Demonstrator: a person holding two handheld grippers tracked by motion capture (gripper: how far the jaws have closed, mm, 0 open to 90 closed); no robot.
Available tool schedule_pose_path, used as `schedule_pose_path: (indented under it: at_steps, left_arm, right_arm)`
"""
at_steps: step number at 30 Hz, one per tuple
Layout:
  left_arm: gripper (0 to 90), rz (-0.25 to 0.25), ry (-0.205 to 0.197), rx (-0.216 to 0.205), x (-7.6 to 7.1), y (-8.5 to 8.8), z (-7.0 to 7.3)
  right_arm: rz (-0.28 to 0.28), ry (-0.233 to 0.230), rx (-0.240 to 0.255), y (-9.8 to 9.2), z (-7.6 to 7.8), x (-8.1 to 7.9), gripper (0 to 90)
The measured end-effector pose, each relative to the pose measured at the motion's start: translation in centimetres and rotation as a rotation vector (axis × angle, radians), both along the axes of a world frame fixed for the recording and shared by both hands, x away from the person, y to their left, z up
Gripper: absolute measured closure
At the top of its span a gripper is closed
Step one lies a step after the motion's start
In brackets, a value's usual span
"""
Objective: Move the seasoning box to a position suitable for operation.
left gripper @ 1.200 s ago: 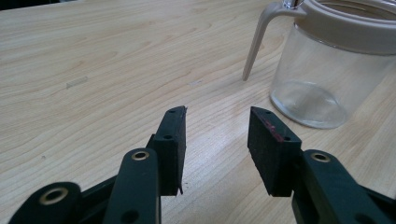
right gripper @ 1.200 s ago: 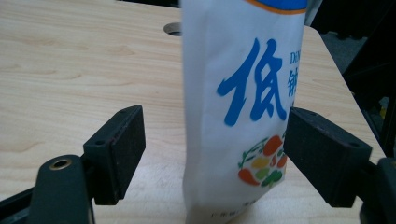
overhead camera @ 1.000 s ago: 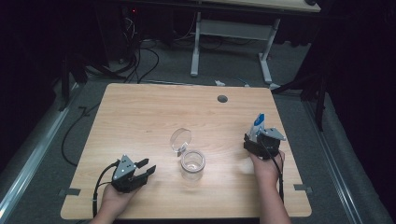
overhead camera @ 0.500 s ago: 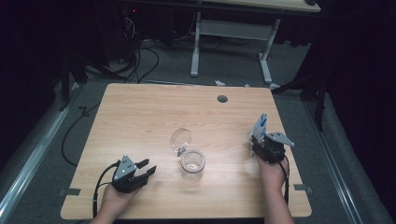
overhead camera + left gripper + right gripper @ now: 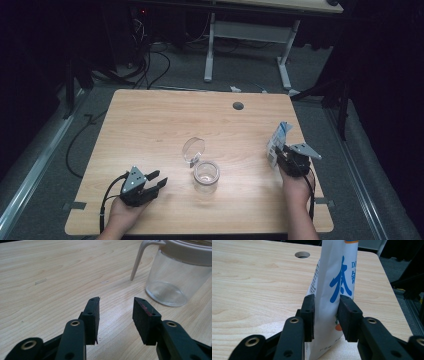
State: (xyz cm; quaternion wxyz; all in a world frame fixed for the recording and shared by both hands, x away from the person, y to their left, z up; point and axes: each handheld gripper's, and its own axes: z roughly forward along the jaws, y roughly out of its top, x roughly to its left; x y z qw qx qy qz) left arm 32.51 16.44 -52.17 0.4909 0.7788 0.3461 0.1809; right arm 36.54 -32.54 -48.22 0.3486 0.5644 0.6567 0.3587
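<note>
Left hand (image 5: 120,212): comes in at the near left edge of the wooden table (image 5: 150,125), carrying the left gripper (image 5: 159,181).
Left gripper: low over the tabletop, tips toward the glass jar (image 5: 206,175); jaws apart with bare wood between the pads (image 5: 91,315), nothing gripped. The left gripper view (image 5: 115,316) puts the jar ahead and to the right, well clear of the tips.
Right hand (image 5: 296,187): near right side of the table, carrying the right gripper (image 5: 276,156).
Right gripper: jaws have just been closing, with the white pouch with blue print (image 5: 277,142) between them. In the right gripper view (image 5: 325,315) both pads sit against the pouch's flanks, low on its body; it is clamped.
Pouch: stands roughly upright near the right edge of the table, top leaning slightly away from the hand; blue characters on a white face (image 5: 335,277), a bit of orange print near the base.
Glass jar: empty, clear, at mid-table between the two grippers, well apart from both.
Jar lid (image 5: 193,149): hinged, flipped open, standing tilted behind the jar's rim.
Cable hole (image 5: 238,106): round, in the far part of the tabletop, beyond the jar.
Beyond the table: dark floor with loose cables (image 5: 150,65) and a white desk frame (image 5: 247,40).
</note>
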Motion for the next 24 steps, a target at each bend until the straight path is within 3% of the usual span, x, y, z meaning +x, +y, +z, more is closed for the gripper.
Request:
schedule_pose_path:
  at_steps: [6,14,21,24]
  left_arm:
    - [57.2,0.000,-0.002,0.002,0.0,0.0,0.0]
    - [57.2,0.001,-0.001,0.001,0.0,0.0,0.0]
    - [57.2,0.003,-0.002,-0.001,0.0,0.0,0.0]
    - [57.2,0.003,-0.001,0.000,0.0,0.1,0.0]
  right_arm:
    - [0.007,-0.007,-0.022,-0.2,0.2,-0.3,75.8]
    - [0.013,-0.004,-0.020,-0.4,0.3,-0.6,76.3]
    - [-0.027,-0.033,-0.013,0.3,0.4,0.3,58.2]
    - [-0.036,-0.033,-0.006,0.7,0.5,0.6,54.8]
